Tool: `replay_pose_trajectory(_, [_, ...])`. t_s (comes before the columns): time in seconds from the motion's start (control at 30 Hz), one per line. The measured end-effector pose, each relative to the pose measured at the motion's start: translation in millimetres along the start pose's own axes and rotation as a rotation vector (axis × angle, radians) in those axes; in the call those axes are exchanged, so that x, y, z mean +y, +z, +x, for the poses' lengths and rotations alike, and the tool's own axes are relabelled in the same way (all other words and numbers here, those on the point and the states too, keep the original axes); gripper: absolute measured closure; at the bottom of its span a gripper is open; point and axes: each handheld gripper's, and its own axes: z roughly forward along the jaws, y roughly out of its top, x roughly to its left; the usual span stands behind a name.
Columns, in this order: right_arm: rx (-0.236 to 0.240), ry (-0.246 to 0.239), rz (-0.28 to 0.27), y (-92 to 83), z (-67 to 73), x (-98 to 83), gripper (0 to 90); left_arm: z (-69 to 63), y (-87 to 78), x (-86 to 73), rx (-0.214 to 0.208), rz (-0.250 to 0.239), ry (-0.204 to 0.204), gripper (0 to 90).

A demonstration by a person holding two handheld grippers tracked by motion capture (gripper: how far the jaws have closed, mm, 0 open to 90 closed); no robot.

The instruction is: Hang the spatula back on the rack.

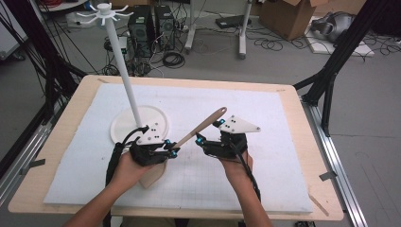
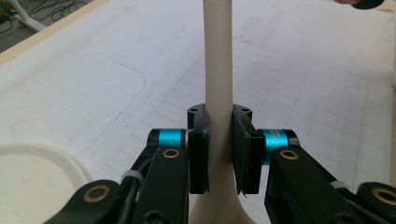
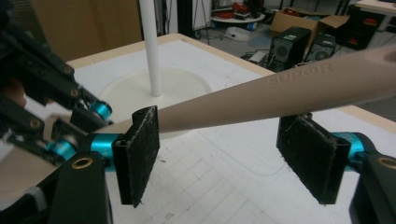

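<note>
Now your left gripper point(image 1: 171, 150) is clamped on the spatula point(image 1: 201, 126) low on its handle, blade down by your hand. Your right gripper point(image 3: 233, 158) gapes around the handle, pads clear. It looks light, stiff and smooth, so grip mid-handle.

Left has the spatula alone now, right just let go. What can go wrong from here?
1. The left gripper clamps the spatula low on its handle, near the blade; the long free end could pivot or slip.
2. The right gripper, jaws just opened, flanks the handle and could knock it while backing off.
3. The hanging rack stands close; a swing might hit it.
</note>
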Motion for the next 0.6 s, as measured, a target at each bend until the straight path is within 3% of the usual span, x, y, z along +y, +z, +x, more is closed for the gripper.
replay_pose_trajectory(0.1, [0.001, 0.016, -0.027, -0.5, 2.6, 5.4, 29.3, -0.6, 1.6, 0.5, 0.013, 0.001, -0.005, 77.7])
replay_pose_trajectory(0.37, [-0.027, -0.003, -0.076, 1.6, 11.4, 25.5, 30.6, -2.5, 0.2, 4.4, 0.055, -0.028, -0.025, 77.7])
replay_pose_trajectory(0.6, [-0.036, 0.042, -0.105, 5.3, 16.6, 41.8, 43.4, -7.0, -2.9, 6.8, 0.113, -0.053, -0.009, 77.7])
